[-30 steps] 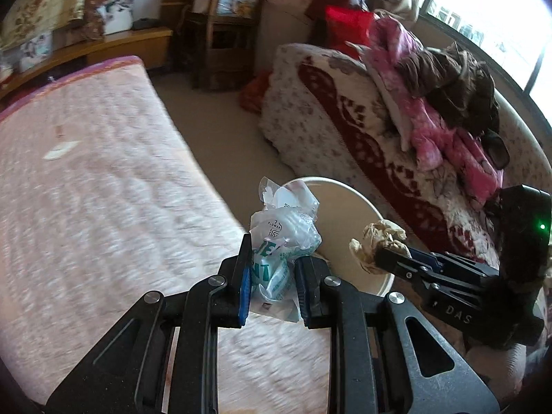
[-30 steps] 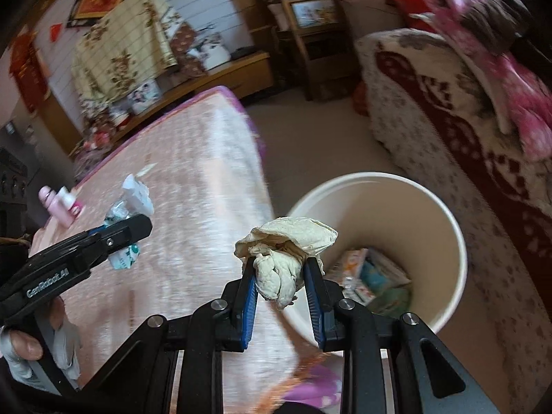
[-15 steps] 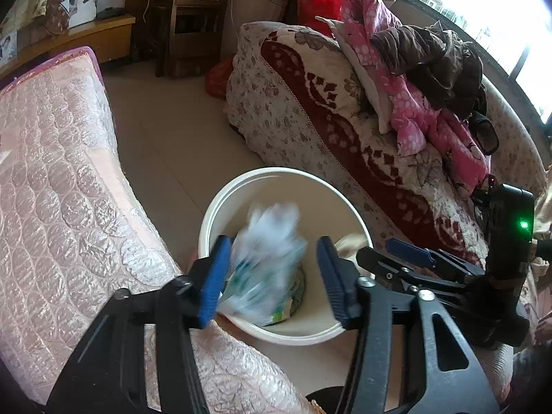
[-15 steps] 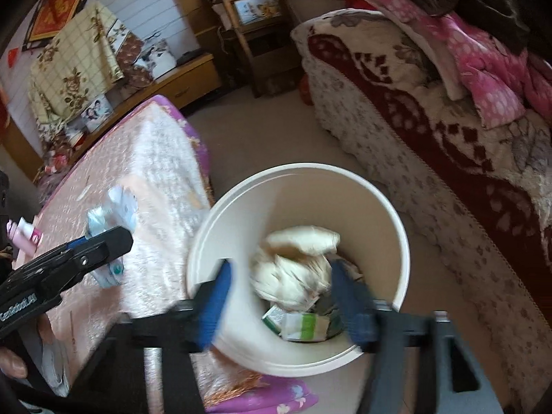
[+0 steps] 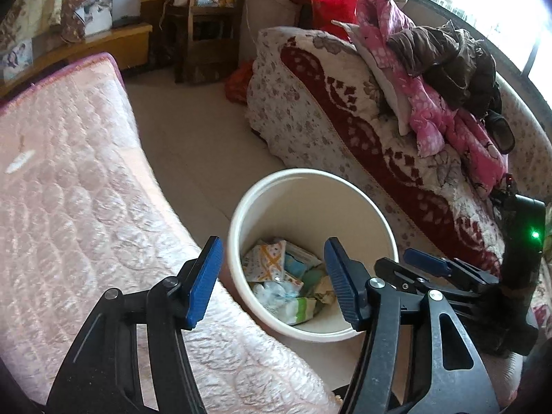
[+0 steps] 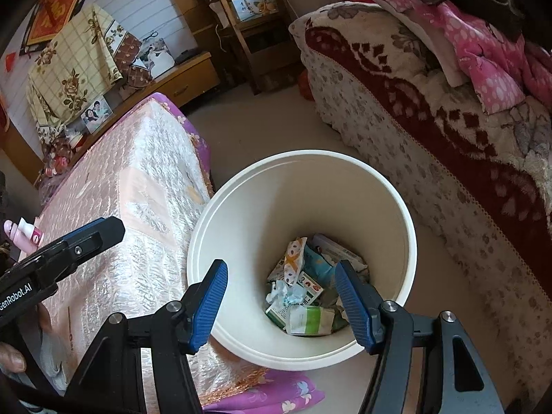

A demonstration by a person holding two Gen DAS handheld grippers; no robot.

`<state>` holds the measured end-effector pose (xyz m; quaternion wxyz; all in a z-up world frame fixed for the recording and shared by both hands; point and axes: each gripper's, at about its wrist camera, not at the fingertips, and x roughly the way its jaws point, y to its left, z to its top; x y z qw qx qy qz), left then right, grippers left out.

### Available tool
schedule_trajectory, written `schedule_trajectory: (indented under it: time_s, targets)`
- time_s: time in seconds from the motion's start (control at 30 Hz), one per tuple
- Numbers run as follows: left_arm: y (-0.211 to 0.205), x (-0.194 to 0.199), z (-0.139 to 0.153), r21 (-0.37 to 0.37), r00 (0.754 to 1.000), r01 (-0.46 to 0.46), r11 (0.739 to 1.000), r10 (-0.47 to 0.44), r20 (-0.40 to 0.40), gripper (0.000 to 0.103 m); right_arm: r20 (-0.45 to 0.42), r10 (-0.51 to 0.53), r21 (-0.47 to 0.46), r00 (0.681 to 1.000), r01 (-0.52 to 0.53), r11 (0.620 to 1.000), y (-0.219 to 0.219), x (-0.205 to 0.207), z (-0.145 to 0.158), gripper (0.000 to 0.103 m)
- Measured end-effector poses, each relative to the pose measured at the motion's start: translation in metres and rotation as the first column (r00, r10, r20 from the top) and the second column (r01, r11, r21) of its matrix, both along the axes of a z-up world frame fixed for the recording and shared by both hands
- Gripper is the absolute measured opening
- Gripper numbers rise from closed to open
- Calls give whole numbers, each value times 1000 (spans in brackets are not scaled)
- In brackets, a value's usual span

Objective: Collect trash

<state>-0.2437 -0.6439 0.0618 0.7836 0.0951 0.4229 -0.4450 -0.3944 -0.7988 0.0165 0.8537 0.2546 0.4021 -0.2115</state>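
The left hand-held gripper is black angular metal with ribbed blue pads; its jaws are opening, with nothing between them, held over the rim of the bin. The right hand-held gripper has the same build and stands open and empty above the bin's mouth. Part of a printed name, "enRobot.AI", shows in white on the left tool's body in the right wrist view.

Just beyond the pads stands the round, smooth cream plastic bin, on the floor between bed and sofa. The trash lies at its bottom: crumpled clear plastic, a white wrapper with orange crosses, a green-and-white packet and small printed cartons whose writing is too small to read.

Beside the bin, the bed carries a glossy quilted pink cover with a purple floral edge. Across the pale floor, a sofa wears a plush dark red and cream floral throw, with pink and brown clothes heaped on it. Farther back stand a wooden shelf and a low wooden cabinet.
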Motion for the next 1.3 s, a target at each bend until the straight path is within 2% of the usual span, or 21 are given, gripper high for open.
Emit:
schedule_trajectory:
  time_s: [0.13,0.27,0.53,0.67,0.87,1.07,1.3]
  targets:
    - [14,-7,13,3,995,-48,999,47,85,59,18,-12,-36,1000,12,999,11,-2,11,62]
    - [31,-19,26,5,980,-88,996,86,179,59,34,-37,-101,999,40,994,28,-7,29,62]
    - [73,-41,59,-82,969,-95,992,111,221,59,110,-76,-188,991,96,978,61,-27,76,62]
    - [96,-48,76,-131,962,-111,985,140,235,59,151,-88,-240,985,123,963,77,-37,100,70]
    - [119,-57,89,-166,951,-122,979,162,262,59,227,-93,-295,970,159,942,103,-52,132,71]
    - [137,-62,99,-206,943,-130,970,185,276,59,255,-89,-333,963,174,927,120,-60,149,75]
    - [149,-70,108,-234,928,-132,963,203,312,60,266,-80,-363,961,177,915,134,-64,159,75]
